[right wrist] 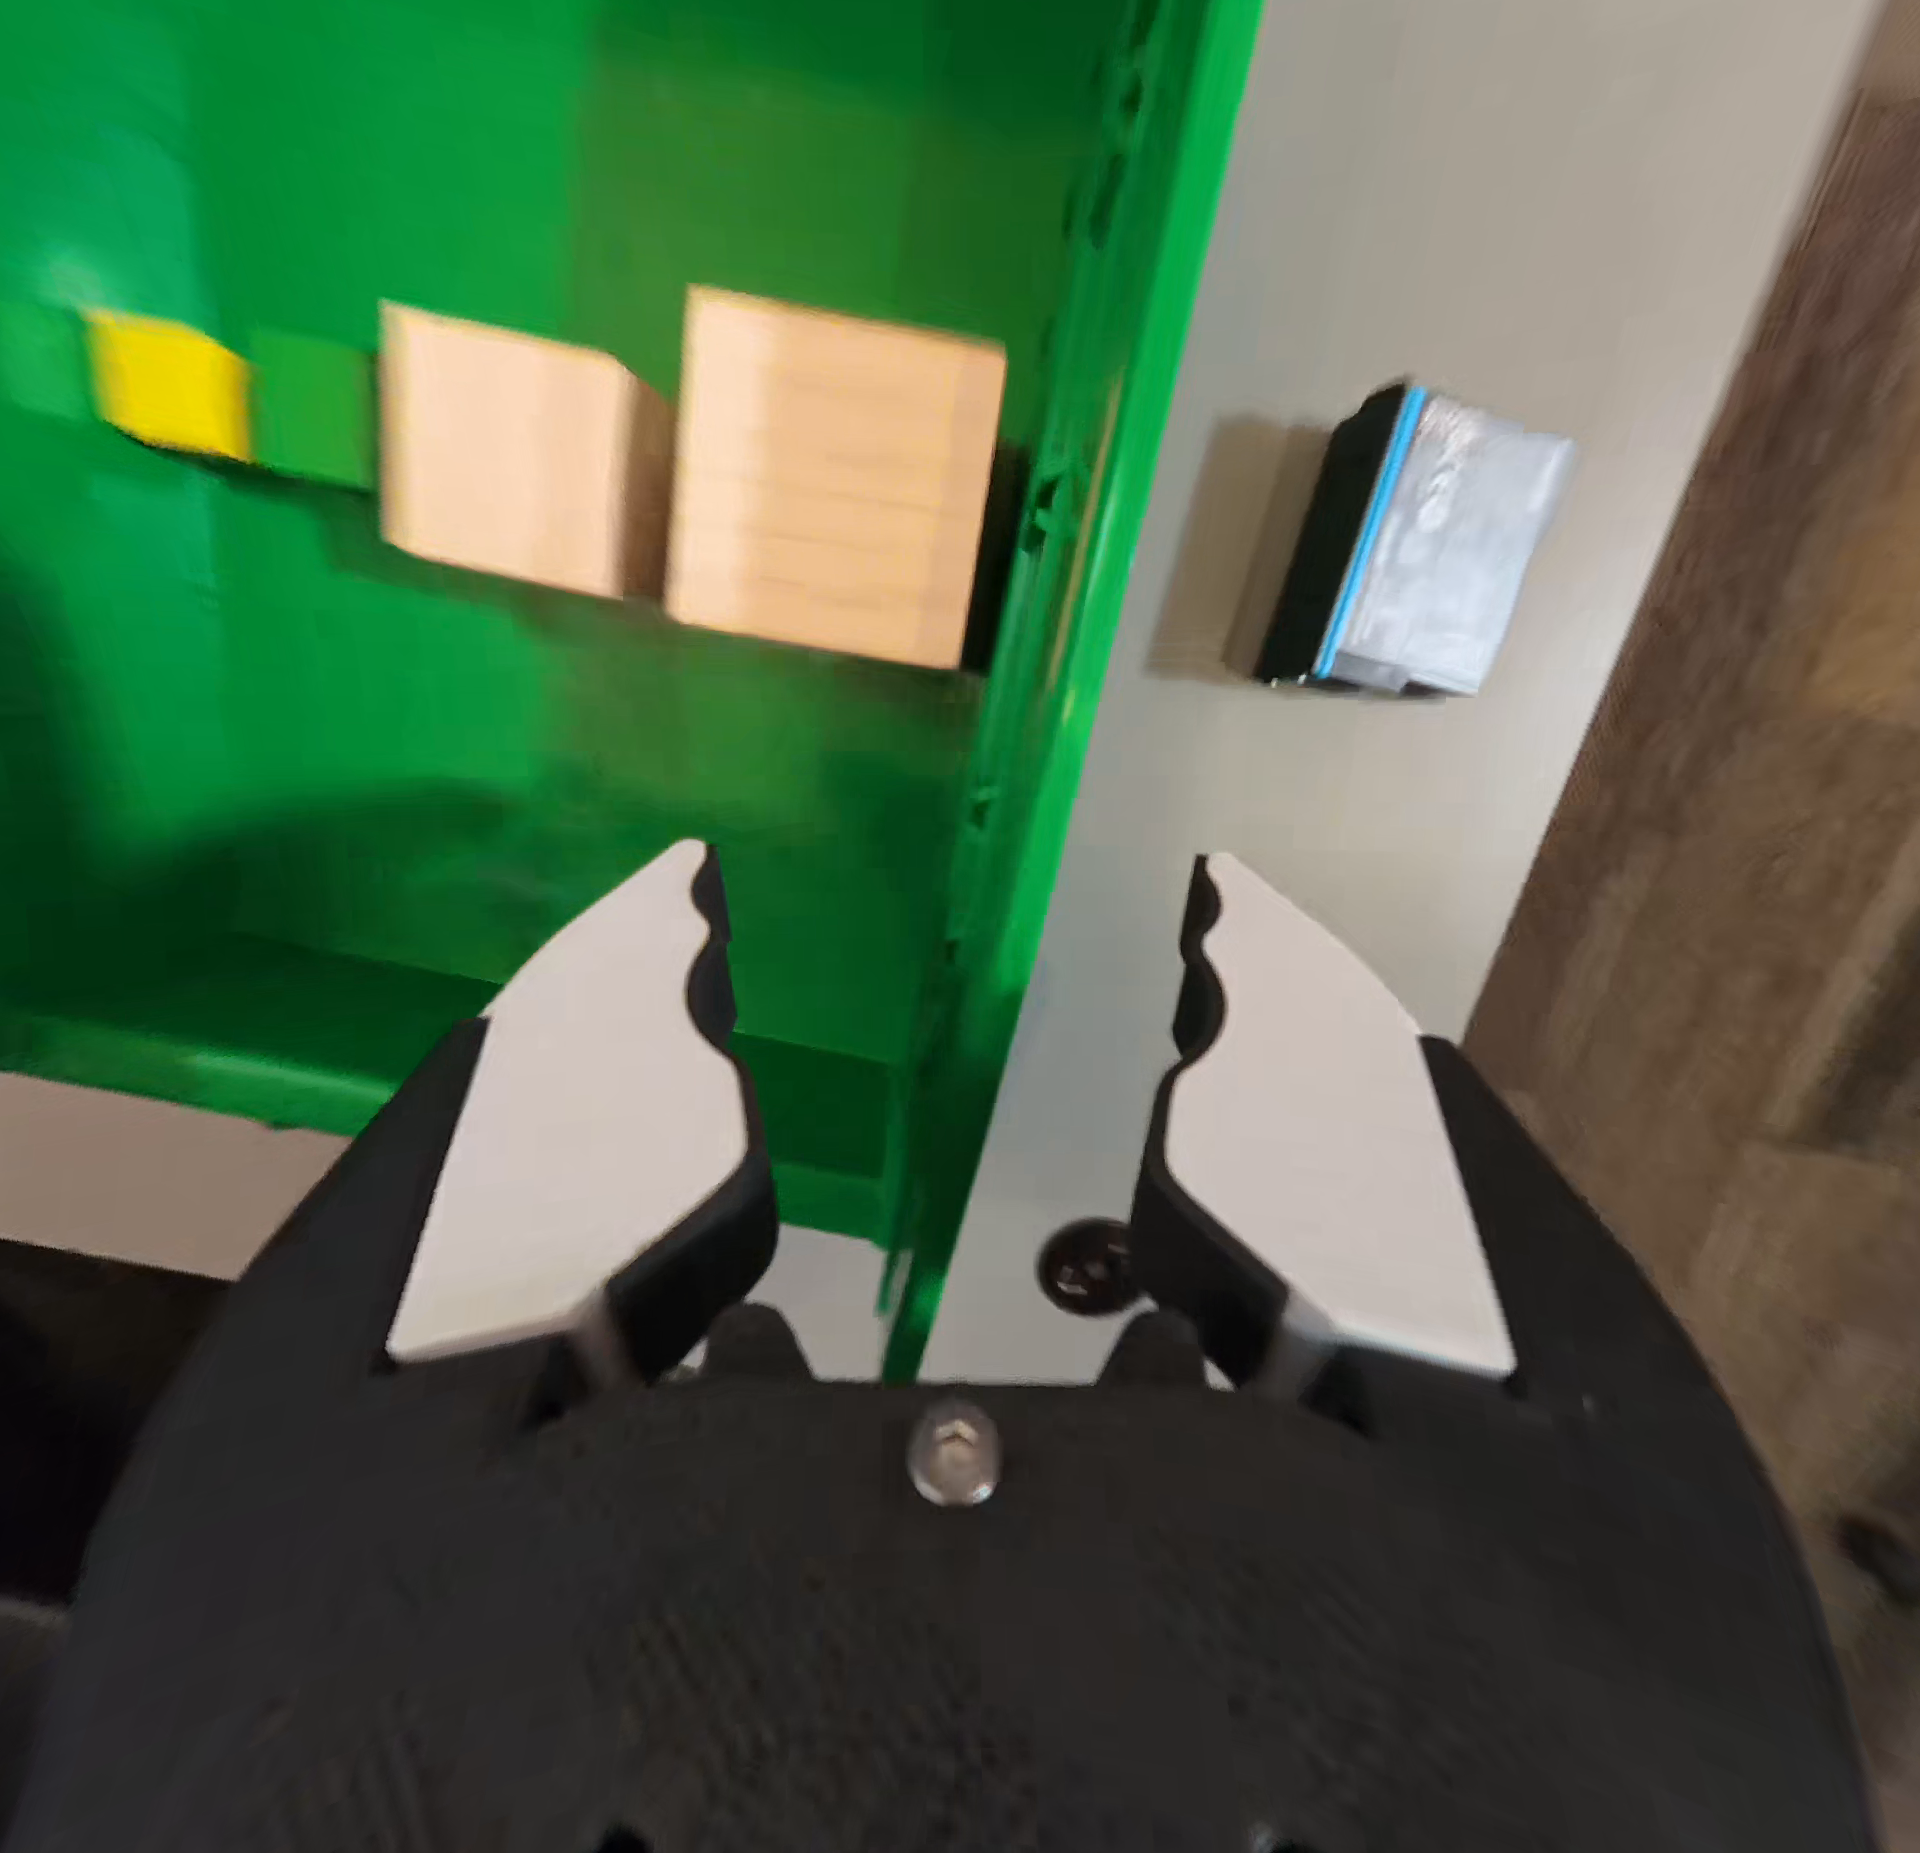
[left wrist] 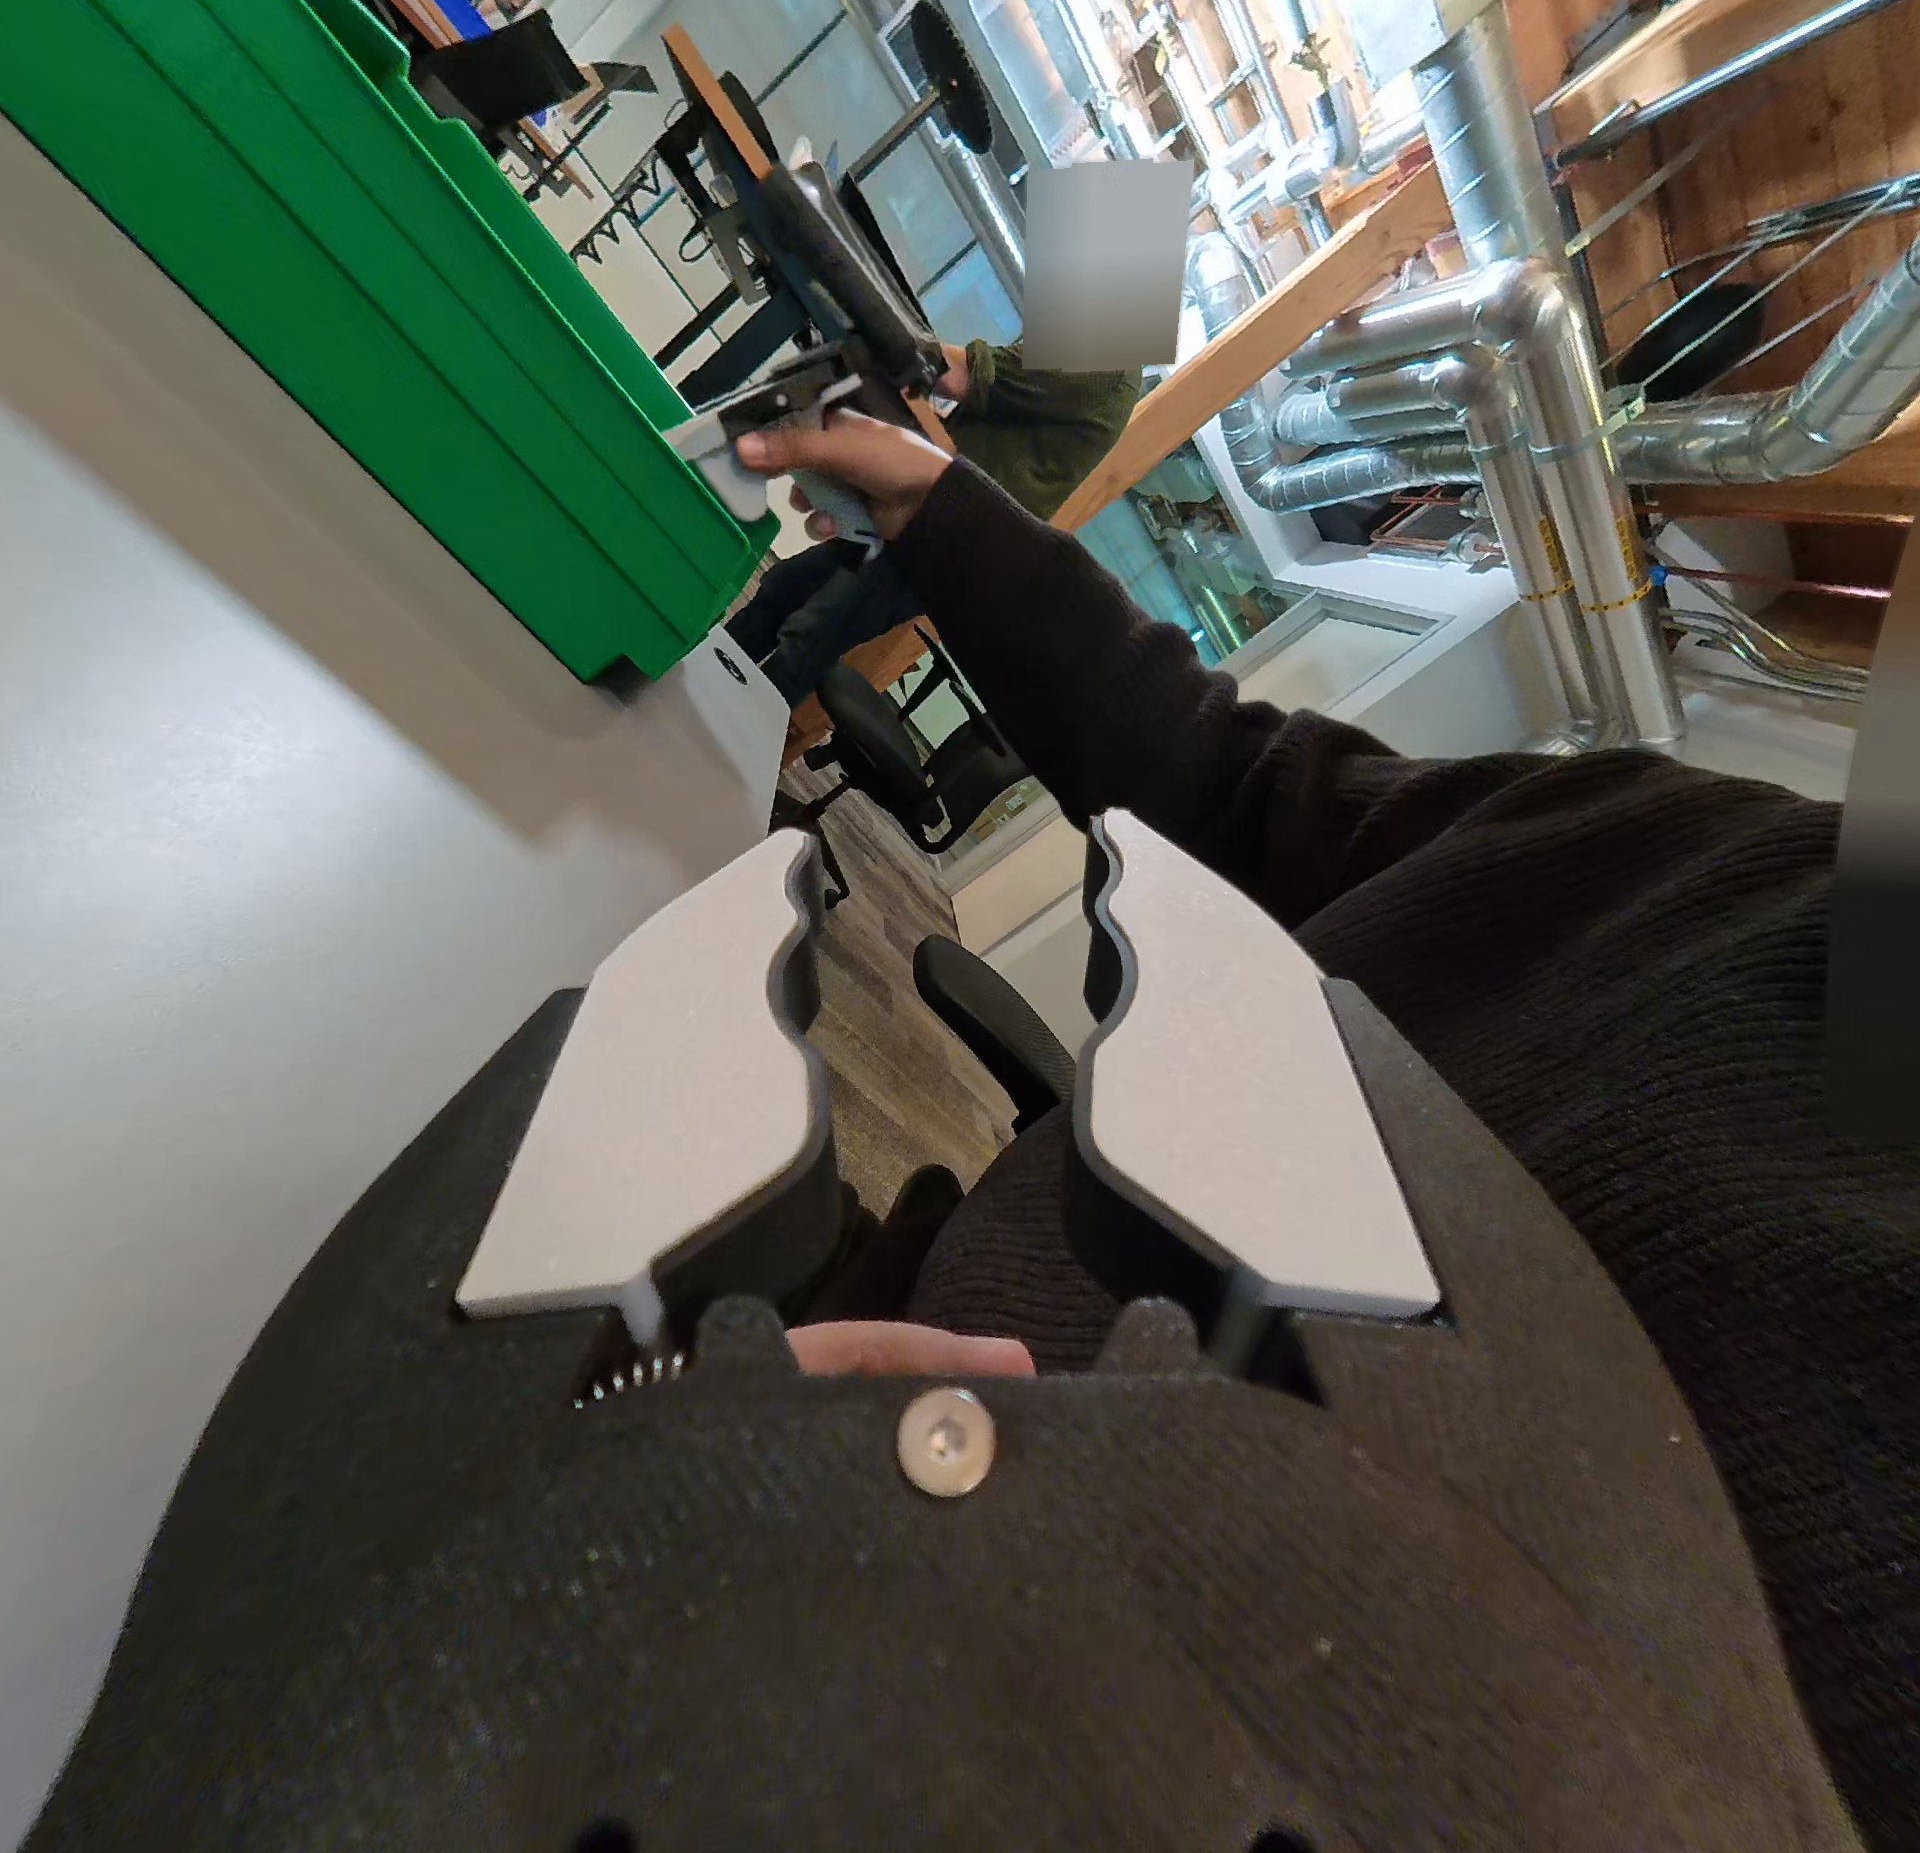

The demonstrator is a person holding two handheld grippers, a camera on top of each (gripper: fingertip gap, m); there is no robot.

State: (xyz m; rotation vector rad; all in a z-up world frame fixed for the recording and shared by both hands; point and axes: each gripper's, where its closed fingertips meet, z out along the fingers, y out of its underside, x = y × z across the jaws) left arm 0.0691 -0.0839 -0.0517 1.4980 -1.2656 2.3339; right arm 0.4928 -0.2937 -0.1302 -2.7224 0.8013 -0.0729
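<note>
The right tool [right wrist: 951, 946] is released above the green bin [right wrist: 520, 141] wall; the left tool [left wrist: 945, 868] is released, holding nothing, beside the tabletop [left wrist: 156, 868].

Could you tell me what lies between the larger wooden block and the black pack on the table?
In the right wrist view, the green bin's wall separates the wooden block from the black pack.

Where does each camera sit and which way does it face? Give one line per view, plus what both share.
Left wrist view: on the left gripper, open and empty, facing across the white table into the room; the person's black sleeve and hand holding the right gripper at the green bin show.
Right wrist view: on the right gripper, open, straddling the bin's wall, facing two wooden blocks, a yellow block and a black-and-silver pack.
Shared: bin, table, right gripper.
</note>
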